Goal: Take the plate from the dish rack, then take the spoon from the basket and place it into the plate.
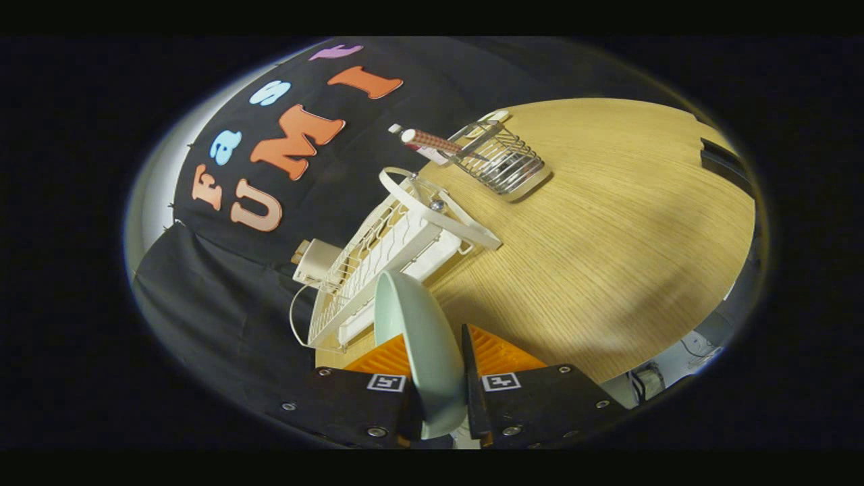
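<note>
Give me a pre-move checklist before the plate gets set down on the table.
1. Tool shut on the pale green round plate, both fingers pressing: ok.
2. Plate out of the white wire dish rack: ok.
3. Bare spot on the light wooden table for the plate: ok.
4. Spoon waiting in the metal wire basket: cannot tell; a brown-handled utensil sticks out.
5. Plate level: not ok, held on edge.

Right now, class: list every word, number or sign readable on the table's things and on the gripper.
Words or numbers: none on the plate, dish rack, basket or spoon.
Square coded markers on the gripper, shut on the plate: patterns, no letters.
</note>
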`<state>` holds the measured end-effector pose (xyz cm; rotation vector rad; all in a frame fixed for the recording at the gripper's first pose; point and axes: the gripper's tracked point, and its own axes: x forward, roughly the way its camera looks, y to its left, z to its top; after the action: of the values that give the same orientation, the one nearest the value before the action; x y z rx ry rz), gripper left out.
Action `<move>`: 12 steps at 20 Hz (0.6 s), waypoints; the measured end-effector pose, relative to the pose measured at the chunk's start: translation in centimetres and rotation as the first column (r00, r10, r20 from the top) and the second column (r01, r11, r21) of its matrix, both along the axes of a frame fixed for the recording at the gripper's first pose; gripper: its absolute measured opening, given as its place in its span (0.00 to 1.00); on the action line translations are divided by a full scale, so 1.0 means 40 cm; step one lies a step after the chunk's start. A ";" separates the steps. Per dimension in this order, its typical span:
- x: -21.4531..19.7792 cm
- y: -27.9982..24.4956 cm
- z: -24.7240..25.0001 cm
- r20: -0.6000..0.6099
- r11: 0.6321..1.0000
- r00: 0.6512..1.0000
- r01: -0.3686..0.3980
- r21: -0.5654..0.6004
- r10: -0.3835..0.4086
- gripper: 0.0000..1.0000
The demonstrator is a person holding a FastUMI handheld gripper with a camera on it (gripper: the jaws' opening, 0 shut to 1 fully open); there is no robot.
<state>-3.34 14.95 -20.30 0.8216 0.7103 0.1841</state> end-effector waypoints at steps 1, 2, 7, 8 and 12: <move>0.001 0.008 -0.005 -0.005 1.000 1.000 -0.004 0.000 0.004 0.27; 0.003 0.011 -0.010 -0.010 1.000 1.000 -0.002 -0.003 0.002 0.27; 0.017 -0.019 -0.014 0.012 0.993 0.997 0.072 -0.089 -0.071 0.29; 0.029 -0.023 -0.021 0.019 0.990 0.996 0.089 -0.108 -0.087 0.30; 0.036 -0.031 -0.023 0.034 0.976 0.995 0.097 -0.194 -0.093 0.39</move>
<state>-1.89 13.71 -21.22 0.6619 0.6526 0.0372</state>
